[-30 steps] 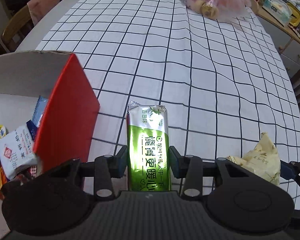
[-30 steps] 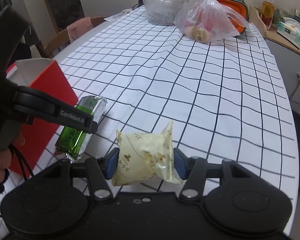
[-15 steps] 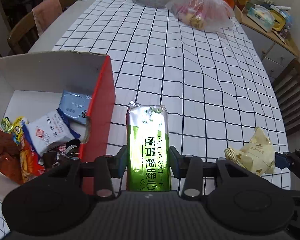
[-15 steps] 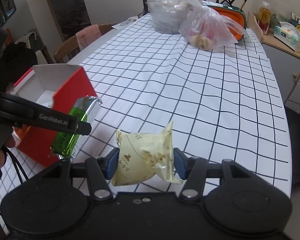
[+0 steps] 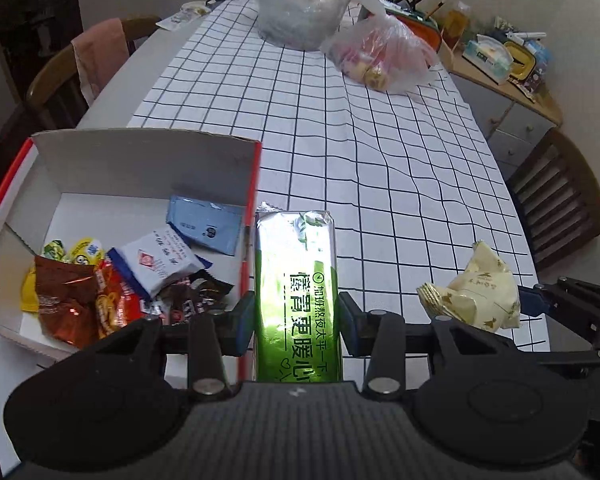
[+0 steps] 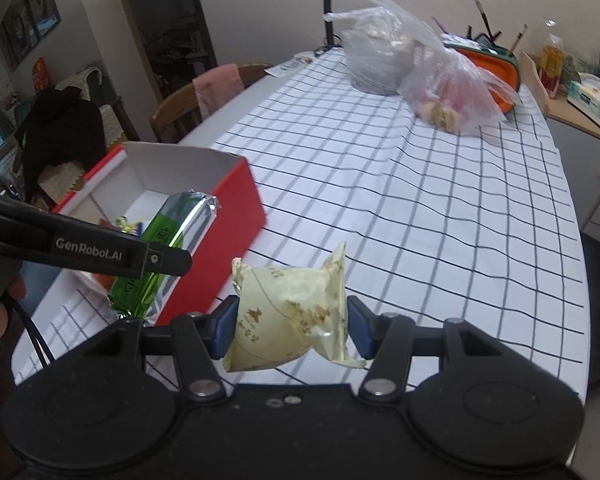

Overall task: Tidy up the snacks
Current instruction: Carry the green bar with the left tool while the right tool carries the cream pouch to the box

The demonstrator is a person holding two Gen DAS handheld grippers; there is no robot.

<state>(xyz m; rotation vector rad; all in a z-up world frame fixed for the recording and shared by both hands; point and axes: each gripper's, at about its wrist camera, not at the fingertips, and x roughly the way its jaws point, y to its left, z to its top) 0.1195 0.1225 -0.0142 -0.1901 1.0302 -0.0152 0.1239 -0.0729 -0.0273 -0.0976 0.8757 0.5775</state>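
Holding a green foil snack bar lengthwise between clamped fingers, left gripper raised beside the right wall of the red cardboard box; bar seen above that wall in the right wrist view. Box open-topped, white inside, resting on the checked tablecloth. Inside, piled toward the near left corner: blue sachet, white-and-blue packet, brown wrapper, red-and-orange wrapper, dark chocolate wrappers, small yellow-green sweets. Far half of box floor bare. Right gripper closed on a cream pastry packet, held clear of the cloth, right of the box. At table's far end, two clear plastic bags with contents unclear
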